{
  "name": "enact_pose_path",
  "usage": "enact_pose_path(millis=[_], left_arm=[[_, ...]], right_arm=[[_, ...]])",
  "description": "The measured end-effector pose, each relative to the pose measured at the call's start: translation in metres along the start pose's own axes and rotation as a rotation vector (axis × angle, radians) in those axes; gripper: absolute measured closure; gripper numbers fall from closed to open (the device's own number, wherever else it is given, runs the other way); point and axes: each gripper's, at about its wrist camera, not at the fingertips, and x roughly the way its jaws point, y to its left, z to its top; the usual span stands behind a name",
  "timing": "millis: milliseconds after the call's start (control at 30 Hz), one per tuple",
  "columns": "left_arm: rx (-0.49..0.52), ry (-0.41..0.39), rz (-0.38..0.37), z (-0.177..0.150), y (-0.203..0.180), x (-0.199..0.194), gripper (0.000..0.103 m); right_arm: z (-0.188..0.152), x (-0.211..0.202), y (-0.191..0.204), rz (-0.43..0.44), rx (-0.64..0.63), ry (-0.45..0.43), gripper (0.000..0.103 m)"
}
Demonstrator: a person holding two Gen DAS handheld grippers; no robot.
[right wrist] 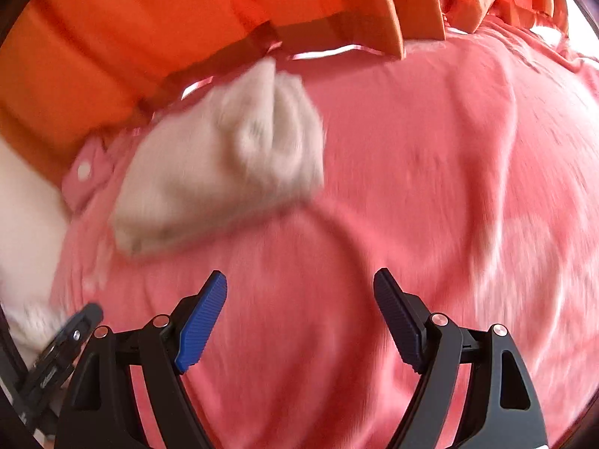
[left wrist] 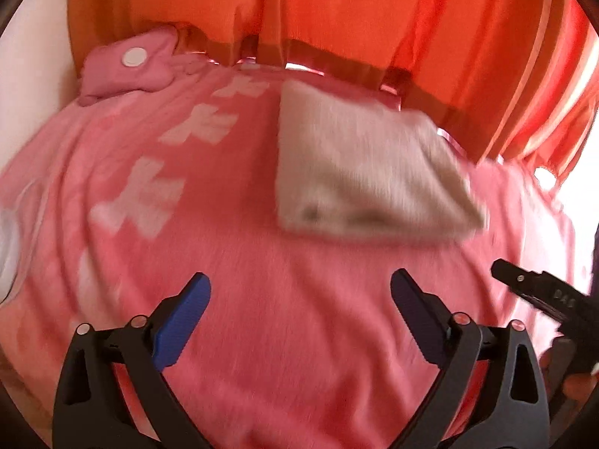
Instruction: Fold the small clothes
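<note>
Your left gripper (left wrist: 300, 292) has its blue-padded fingers (left wrist: 179, 321) spread wide with nothing between them, and they hang over the pink blanket (left wrist: 262, 280) that covers the bed. The small cloth (left wrist: 359, 172), a pale cream piece already folded into a rough rectangle, lies flat on the blanket ahead of your left fingers and a little to their right, well apart from the tips. The black tip of your right gripper shows at the right edge of this view.

Your right gripper (right wrist: 300, 288) is likewise spread wide and holds nothing. From its camera the small cloth (right wrist: 224, 157) sits ahead and to the left of the fingers (right wrist: 202, 321), with a raised fold on its far side. Motion blur hides finer detail.

Beyond the cloth, an orange curtain (left wrist: 337, 7) hangs down to the far edge of the bed. A pink cushion (left wrist: 131, 63) with a white round spot lies far ahead to the left of your left fingers.
</note>
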Motion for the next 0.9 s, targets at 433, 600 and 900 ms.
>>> enact_pose_path(millis=[433,600,900], left_arm=[[-0.333,0.185,-0.276,0.085,0.045,0.142,0.006],[-0.231,0.146,-0.351,0.109,0.022,0.117,0.059],[-0.023,-0.185,-0.504,0.186,-0.015,-0.060,0.062]], right_arm=[[0.079,0.109,0.015,0.110,0.022,0.086,0.037],[0.096,0.065,0.054,0.099,-0.130,0.002,0.072],[0.144,-0.134,0.110,0.276,-0.260,-0.392,0.075]])
